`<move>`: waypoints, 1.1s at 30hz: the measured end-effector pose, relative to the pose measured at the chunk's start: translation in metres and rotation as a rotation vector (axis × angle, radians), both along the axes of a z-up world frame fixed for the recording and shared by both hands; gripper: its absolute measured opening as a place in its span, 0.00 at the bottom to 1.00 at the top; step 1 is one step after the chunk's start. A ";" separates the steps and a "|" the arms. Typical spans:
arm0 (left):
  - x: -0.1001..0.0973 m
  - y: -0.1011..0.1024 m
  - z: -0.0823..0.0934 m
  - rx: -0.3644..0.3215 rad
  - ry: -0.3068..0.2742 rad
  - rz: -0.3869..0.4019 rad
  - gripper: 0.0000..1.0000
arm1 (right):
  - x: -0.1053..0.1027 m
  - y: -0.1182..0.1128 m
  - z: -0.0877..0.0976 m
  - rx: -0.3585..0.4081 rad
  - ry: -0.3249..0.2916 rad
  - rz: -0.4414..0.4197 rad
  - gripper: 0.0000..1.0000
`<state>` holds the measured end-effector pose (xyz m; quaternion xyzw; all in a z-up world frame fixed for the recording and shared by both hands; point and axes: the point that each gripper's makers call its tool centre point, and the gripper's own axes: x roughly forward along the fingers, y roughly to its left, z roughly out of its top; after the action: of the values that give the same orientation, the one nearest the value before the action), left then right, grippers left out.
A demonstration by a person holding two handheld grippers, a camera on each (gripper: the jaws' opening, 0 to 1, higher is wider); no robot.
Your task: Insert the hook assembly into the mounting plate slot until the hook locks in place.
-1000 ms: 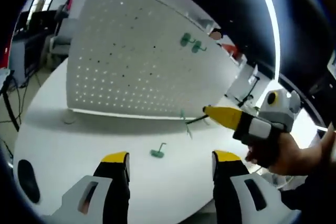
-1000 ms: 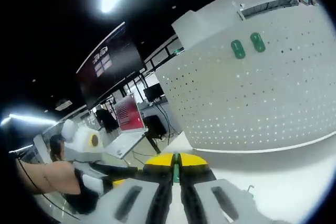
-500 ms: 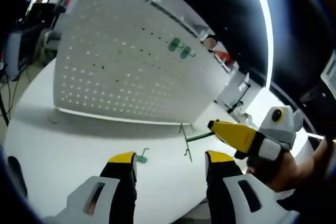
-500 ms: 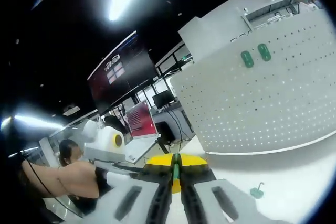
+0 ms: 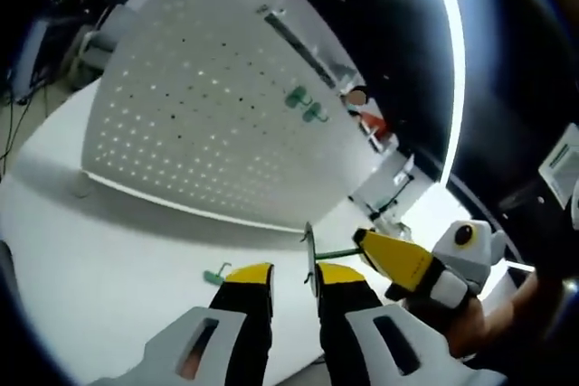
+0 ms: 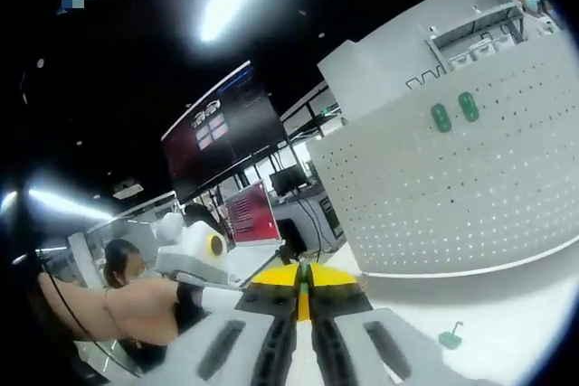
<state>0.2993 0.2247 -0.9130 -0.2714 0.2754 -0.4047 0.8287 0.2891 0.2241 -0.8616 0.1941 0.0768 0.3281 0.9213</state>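
Note:
A white pegboard mounting plate (image 5: 208, 124) stands upright on the round white table (image 5: 99, 250), with two green hooks (image 5: 305, 104) pegged near its top. In the right gripper view the plate (image 6: 452, 196) and those hooks (image 6: 454, 113) are on the right. My right gripper (image 6: 303, 288) is shut on a green hook assembly (image 6: 304, 285). In the left gripper view the right gripper (image 5: 373, 246) reaches in from the right, and the assembly's thin wire (image 5: 310, 258) hangs just above my left gripper (image 5: 294, 276). The left jaws stand a narrow gap apart. A loose green hook (image 5: 215, 276) lies on the table.
The loose hook (image 6: 450, 338) also lies below the plate in the right gripper view. A person's hand holds the left gripper's white body (image 6: 194, 243) at the left. A dark wall screen (image 6: 222, 128) and a red monitor (image 6: 249, 214) stand behind. The table edge runs close under both grippers.
My left jaws have narrowed from wide apart to a small gap. The right gripper has brought the hook assembly closer, until its wire is just above the left jaws. Both cameras shifted.

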 end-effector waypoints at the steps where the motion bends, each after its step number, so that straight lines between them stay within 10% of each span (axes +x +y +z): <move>1: -0.001 -0.001 0.000 -0.001 0.001 -0.004 0.14 | -0.001 0.001 0.000 0.002 0.001 -0.001 0.00; 21: -0.006 -0.005 0.010 0.024 -0.062 -0.032 0.01 | -0.008 0.002 0.005 -0.030 -0.020 -0.012 0.01; 24: 0.000 0.001 0.015 0.133 -0.187 -0.009 0.01 | -0.008 0.000 0.009 -0.009 -0.004 -0.013 0.02; 33: 0.009 0.006 0.036 0.170 -0.313 0.026 0.01 | -0.013 0.002 0.026 -0.008 -0.018 0.005 0.11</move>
<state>0.3080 0.2311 -0.8774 -0.1374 0.1728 -0.4067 0.8865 0.2764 0.2257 -0.8358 0.1873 0.0704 0.3318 0.9219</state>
